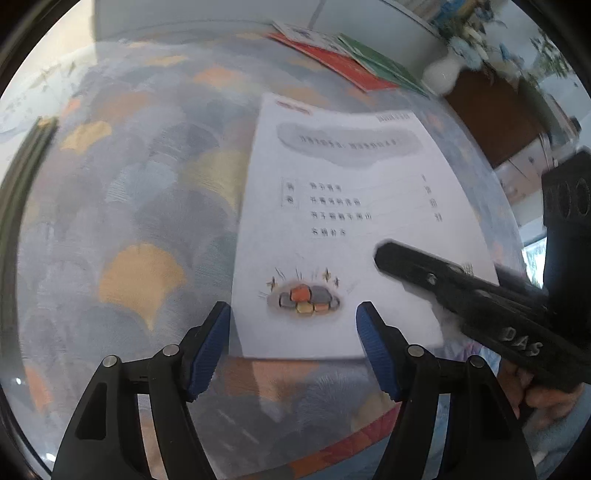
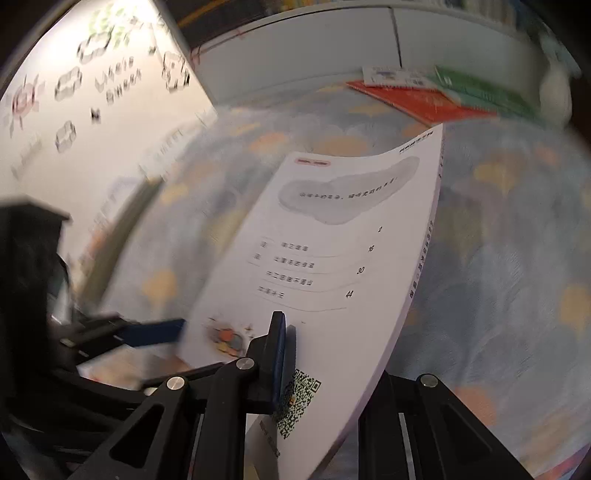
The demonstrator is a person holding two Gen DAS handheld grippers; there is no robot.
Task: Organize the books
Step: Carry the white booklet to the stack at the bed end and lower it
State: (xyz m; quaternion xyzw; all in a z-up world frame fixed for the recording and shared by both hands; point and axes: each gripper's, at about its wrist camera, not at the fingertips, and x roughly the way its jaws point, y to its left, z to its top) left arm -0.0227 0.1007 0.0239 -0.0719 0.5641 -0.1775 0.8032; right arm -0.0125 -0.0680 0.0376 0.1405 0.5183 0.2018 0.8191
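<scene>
A white book (image 1: pixel 332 221) with printed lines and a small stone drawing on its cover hangs tilted over the patterned tablecloth (image 1: pixel 129 192). My right gripper (image 2: pixel 291 332) is shut on the near edge of the book (image 2: pixel 332 258), beside a QR code. One finger (image 2: pixel 277 350) lies on the cover; the other is hidden behind the book. In the left wrist view the right gripper (image 1: pixel 388 258) reaches in from the right onto the cover. My left gripper (image 1: pixel 292 308) stands open over the book's near left corner, its pads apart from it.
A red book (image 1: pixel 343 66), a green book (image 1: pixel 380 62) and a white one (image 1: pixel 303 35) lie overlapped at the far side, against a white cabinet (image 2: pixel 295 55). A white vase (image 1: pixel 443 70) with flowers stands to their right. A decorated wall (image 2: pixel 74 110) is at the left.
</scene>
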